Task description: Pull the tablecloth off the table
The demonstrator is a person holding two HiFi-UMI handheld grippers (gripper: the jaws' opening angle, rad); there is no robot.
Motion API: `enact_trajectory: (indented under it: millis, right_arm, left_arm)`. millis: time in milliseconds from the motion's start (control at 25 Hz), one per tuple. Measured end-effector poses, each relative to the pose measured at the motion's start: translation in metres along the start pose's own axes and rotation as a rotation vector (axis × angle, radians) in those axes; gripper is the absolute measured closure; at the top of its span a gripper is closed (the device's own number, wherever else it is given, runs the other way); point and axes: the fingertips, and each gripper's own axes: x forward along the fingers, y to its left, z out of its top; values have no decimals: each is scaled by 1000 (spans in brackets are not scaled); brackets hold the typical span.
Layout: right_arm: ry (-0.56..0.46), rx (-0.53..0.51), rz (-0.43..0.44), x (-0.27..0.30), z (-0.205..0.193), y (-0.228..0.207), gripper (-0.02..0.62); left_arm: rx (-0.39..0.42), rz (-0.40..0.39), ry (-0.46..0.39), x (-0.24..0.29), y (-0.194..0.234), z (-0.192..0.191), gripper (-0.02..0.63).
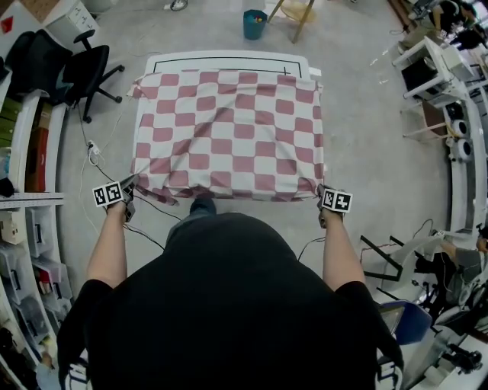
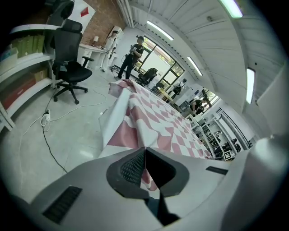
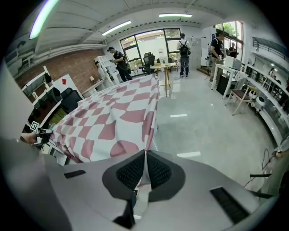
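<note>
A red-and-white checked tablecloth lies over a white table, whose far edge shows bare beyond the cloth. My left gripper is shut on the cloth's near left corner, and my right gripper is shut on the near right corner. In the left gripper view the tablecloth runs away from the closed left gripper, pinched between the pads. In the right gripper view the tablecloth stretches off to the left from the closed right gripper, with its edge between the ribbed pads.
A black office chair stands at the table's far left, with shelving along the left wall. A teal bucket sits beyond the table. White benches and gear line the right side. Cables trail on the floor at left. Several people stand far off.
</note>
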Motion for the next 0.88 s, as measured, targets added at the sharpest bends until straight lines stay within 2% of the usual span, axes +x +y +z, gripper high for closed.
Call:
enact_trajectory:
  millis: [320, 760, 880]
  right_arm:
    - [-39, -5, 34, -6, 12, -1, 571]
    - [-57, 2, 23, -31, 10, 15, 571]
    - [-73, 16, 15, -34, 23, 20, 571]
  left_arm:
    - [-43, -13, -96, -12, -12, 12, 586]
    - [-35, -36, -97, -30, -14, 13, 584]
    - [-39, -49, -88, -29, -10, 20, 584]
